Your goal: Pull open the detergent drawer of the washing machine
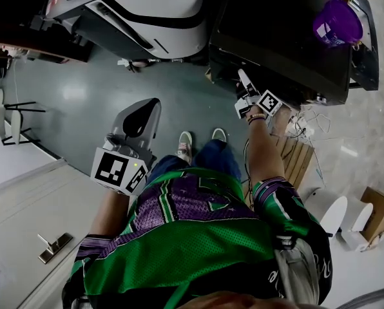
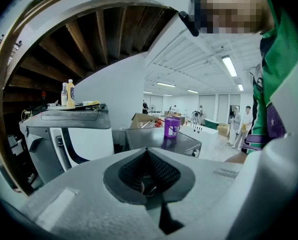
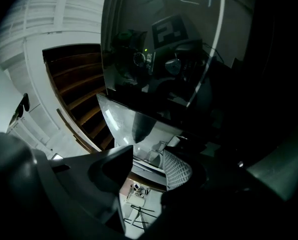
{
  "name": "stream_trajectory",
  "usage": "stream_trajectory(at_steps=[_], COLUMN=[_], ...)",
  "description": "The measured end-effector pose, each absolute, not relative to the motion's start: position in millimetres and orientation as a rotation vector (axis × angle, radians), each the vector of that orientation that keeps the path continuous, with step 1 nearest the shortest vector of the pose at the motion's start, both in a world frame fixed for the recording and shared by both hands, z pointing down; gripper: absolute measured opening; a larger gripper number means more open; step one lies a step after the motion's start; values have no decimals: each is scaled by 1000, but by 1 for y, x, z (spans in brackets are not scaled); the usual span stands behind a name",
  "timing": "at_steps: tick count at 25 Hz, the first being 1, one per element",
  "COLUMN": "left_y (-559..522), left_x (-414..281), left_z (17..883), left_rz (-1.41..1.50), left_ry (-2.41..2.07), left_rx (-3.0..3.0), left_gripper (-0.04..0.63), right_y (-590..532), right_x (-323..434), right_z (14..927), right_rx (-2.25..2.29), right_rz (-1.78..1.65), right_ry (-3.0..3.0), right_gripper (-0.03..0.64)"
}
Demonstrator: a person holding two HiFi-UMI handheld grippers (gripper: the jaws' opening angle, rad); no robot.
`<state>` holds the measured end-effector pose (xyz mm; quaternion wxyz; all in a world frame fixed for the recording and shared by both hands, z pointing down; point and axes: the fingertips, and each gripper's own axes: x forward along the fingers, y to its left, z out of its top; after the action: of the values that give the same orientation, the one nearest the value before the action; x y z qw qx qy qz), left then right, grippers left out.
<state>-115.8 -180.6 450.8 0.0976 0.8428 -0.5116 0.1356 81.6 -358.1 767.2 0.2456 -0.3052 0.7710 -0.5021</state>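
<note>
A black washing machine stands at the upper right of the head view. Its glossy dark front panel fills the right gripper view, with a power symbol near the top. I cannot tell the detergent drawer apart on that dark panel. My right gripper reaches up to the machine's front top edge. Its jaws stand open close against the panel, and only floor shows in the gap. My left gripper hangs over the floor left of my feet, away from the machine. Its pads meet, shut on nothing.
A purple cup stands on the washer's top. A white-grey machine stands to its left. Cables, a wooden pallet and a cardboard box lie at the right. A black stool stands at the far left.
</note>
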Motion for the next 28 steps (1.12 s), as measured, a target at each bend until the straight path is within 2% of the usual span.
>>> stream_trajectory(at_steps=[28], left_y=[-168], left_x=[-140], left_z=[449], left_rz=[361], left_ry=[-1253], left_rx=[2658], left_gripper=[15], right_y=[-270], right_x=[68], right_z=[765], right_rx=[-972], right_rz=[-1314], right_ry=[2023], right_gripper=[169])
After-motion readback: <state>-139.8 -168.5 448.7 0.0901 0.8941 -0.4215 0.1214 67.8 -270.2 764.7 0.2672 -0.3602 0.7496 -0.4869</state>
